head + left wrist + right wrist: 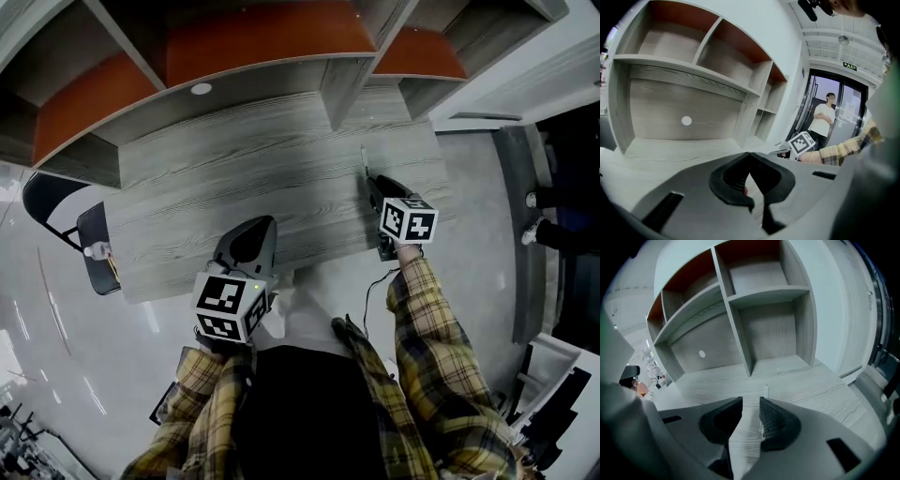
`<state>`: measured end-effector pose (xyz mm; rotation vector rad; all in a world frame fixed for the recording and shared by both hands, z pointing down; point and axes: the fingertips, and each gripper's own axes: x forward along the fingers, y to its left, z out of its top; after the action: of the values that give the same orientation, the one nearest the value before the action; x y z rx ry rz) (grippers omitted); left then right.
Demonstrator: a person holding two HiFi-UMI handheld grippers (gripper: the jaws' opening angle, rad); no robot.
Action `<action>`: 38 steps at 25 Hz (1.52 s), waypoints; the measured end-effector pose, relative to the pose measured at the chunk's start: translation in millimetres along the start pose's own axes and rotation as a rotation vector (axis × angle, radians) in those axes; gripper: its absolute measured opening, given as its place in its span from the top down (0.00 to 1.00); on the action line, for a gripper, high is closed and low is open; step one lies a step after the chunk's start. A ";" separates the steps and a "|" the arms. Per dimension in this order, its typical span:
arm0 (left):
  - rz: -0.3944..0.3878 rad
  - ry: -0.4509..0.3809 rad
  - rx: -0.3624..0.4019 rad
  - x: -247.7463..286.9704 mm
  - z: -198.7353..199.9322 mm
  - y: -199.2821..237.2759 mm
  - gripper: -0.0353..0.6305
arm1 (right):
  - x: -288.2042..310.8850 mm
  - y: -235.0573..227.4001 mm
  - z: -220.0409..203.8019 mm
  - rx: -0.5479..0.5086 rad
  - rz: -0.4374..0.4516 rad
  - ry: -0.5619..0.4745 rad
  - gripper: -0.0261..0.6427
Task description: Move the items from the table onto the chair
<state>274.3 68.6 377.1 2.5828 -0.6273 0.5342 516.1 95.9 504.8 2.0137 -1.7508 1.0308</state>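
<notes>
Two grey plastic grippers are seen from above, by a grey wood-grain table (234, 178). The left gripper (265, 225) is held at the near edge. The right gripper (368, 178) is held over the right side, and a thin pale stick (364, 157) lies just ahead of its tips. A flat black chair (92, 225) is seen left of the table, with a small white thing (97, 250) on it.

In the left gripper view, the black ribbed jaws are pressed together.

In the right gripper view, the jaws are held apart. Bare table is seen between them, and the stick lies just past them, untouched.
</notes>
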 end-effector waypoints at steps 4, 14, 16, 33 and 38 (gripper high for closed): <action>0.039 0.007 -0.024 -5.4 -2.6 15.8 0.94 | 27.0 -10.1 -7.7 -0.014 -0.028 0.065 0.78; 0.074 0.016 -0.060 -8.4 -7.0 33.6 0.94 | 50.9 -26.6 -24.6 -0.061 -0.107 0.146 0.78; 0.076 0.016 -0.063 -8.4 -6.5 35.3 0.94 | 52.7 -27.8 -30.1 -0.079 -0.127 0.168 0.78; 0.091 0.000 -0.062 -16.7 -5.6 34.8 0.94 | 52.2 -32.7 -37.2 -0.063 -0.178 0.182 0.87; 0.106 -0.016 -0.072 -29.1 -5.3 41.7 0.94 | 44.8 -21.5 -33.8 -0.034 -0.166 0.156 0.87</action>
<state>228.0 47.4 381.2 2.4991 -0.7778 0.5149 525.8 88.7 563.6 1.9628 -1.4862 1.0659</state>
